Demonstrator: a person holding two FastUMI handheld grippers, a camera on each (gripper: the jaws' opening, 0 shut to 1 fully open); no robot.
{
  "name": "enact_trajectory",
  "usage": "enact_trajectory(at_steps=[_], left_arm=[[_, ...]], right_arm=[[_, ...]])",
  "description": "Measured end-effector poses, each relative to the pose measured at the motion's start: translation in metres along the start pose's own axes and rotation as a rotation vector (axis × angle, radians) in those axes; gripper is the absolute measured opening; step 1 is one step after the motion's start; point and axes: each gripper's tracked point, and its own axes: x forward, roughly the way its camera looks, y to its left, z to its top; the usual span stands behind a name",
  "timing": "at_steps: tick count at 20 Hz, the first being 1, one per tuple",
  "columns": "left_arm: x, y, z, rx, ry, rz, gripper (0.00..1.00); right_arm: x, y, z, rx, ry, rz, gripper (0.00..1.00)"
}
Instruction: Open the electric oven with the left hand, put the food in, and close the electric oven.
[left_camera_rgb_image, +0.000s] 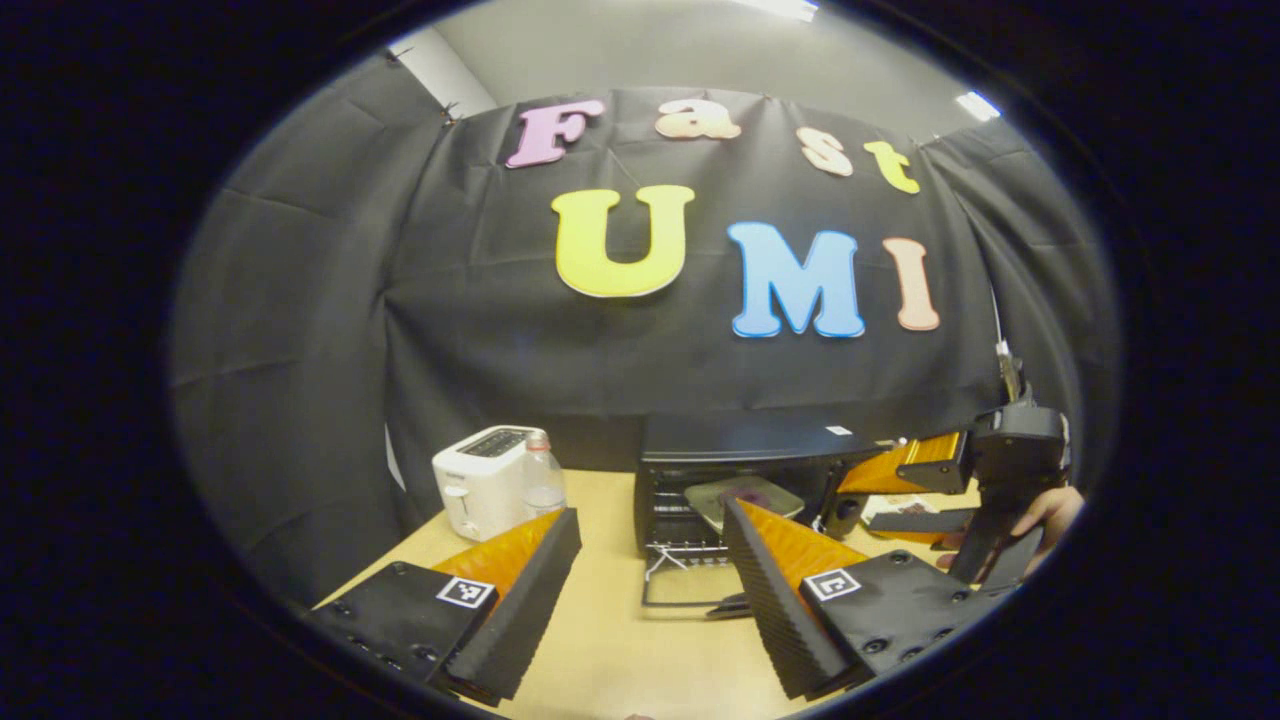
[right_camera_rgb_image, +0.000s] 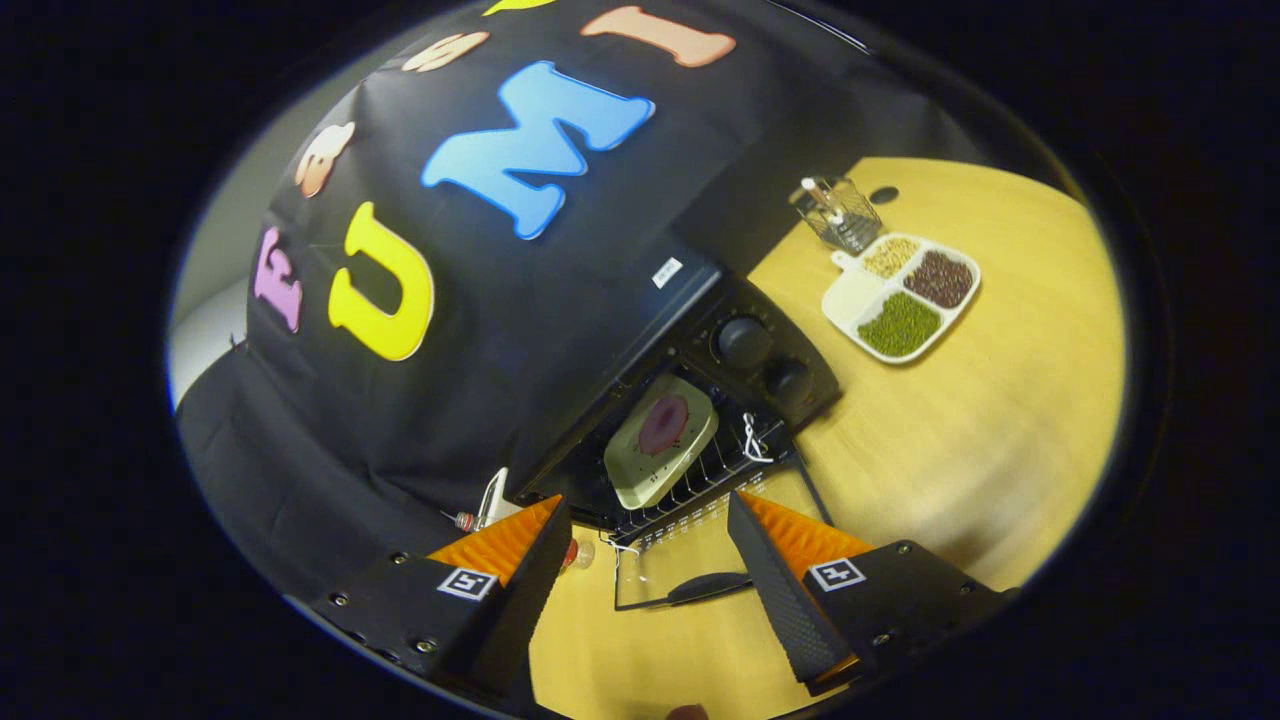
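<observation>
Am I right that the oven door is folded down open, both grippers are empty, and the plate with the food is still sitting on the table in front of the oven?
Not quite: the plate with the food already sits on the wire rack inside the oven, as the right gripper view shows. The rest holds: the oven door is folded down open, and the left gripper and right gripper are empty.

On the desk (left_camera_rgb_image: 610, 640) the oven (left_camera_rgb_image: 740, 470) stands against the back cloth, its door (left_camera_rgb_image: 690, 590) folded down flat in front. A plate (right_camera_rgb_image: 660, 440) with food (right_camera_rgb_image: 663, 423) sits on the rack inside. In the left gripper view, a toaster (left_camera_rgb_image: 485, 480) stands left of the oven with a bottle (left_camera_rgb_image: 543, 478) just beside it. In the right gripper view, a divided tray (right_camera_rgb_image: 900, 297) and a glass (right_camera_rgb_image: 838, 213) lie beyond the knobs (right_camera_rgb_image: 765, 360).
</observation>
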Motion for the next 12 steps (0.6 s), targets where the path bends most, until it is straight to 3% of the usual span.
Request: enact_trajectory(at_steps=[4,9,11,12], left_arm=[[0.0,-0.045,-0.026,0.03,0.048,-0.072,1.0],[0.007,-0.082,-0.063,0.016,0.134,-0.123,0.97],[0.012,-0.093,-0.085,0.018,0.183,-0.128,0.91],[0.016,-0.096,-0.097,0.026,0.212,-0.125,0.97]], right_arm=[[-0.041,-0.021,0.017,-0.218,-0.046,-0.032,0.97],[-0.091,-0.044,0.033,-0.511,-0.122,-0.093,0.98],[-0.107,-0.05,0.04,-0.605,-0.137,-0.126,0.98],[-0.117,-0.051,0.045,-0.644,-0.154,-0.137,0.98]])
